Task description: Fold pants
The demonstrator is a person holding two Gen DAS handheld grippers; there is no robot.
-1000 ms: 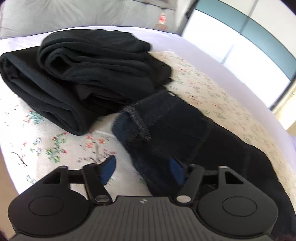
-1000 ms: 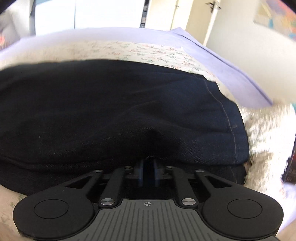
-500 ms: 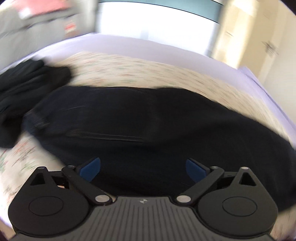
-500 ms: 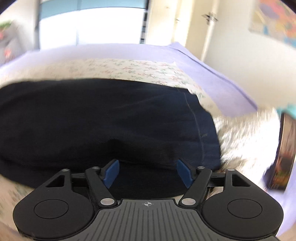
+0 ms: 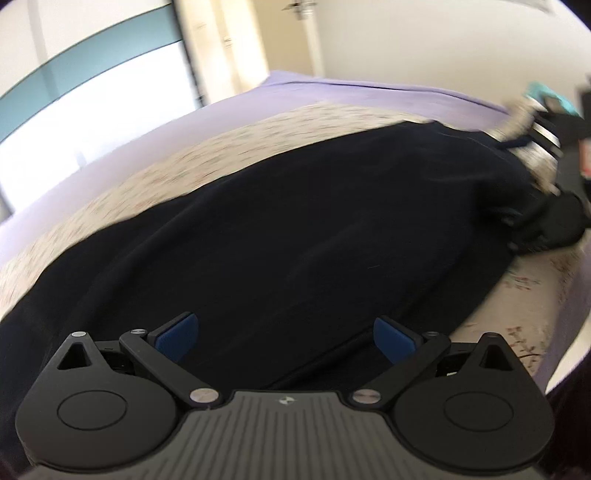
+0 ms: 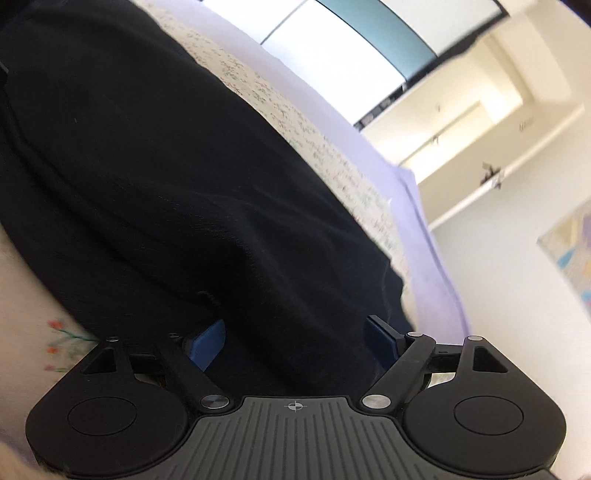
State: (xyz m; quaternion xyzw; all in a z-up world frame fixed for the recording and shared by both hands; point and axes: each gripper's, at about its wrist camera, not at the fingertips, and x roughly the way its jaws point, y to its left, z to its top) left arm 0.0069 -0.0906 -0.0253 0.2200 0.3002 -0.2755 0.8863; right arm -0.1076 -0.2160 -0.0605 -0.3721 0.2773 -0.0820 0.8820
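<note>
The dark navy, heavy-cloth pants (image 5: 295,229) lie spread long across the bed (image 5: 207,118), covering most of the middle of its top. The cloth is nearly black, matte, with soft shallow creases and one seam line running toward my near edge. In the right wrist view the same pants (image 6: 166,177) form a low ridge directly ahead of my tongs.

My left tongs (image 5: 286,338) stand spread wide over the pants, blue pads apart, nothing pinched between them. My right tongs (image 6: 293,341) are also spread, with the jaws closing slightly; the cloth lies between the pads, but the pads do not press on it.

The bed carries a cream quilt with a small floral print (image 5: 155,173), laid over a lilac sheet (image 5: 351,96) that shows along the far edge and the far corner. Beyond the bed stand cream walls (image 5: 424,33), a bright window with a teal band (image 5: 92,59) and pale cupboard doors (image 6: 461,122). The left view is motion-blurred.
</note>
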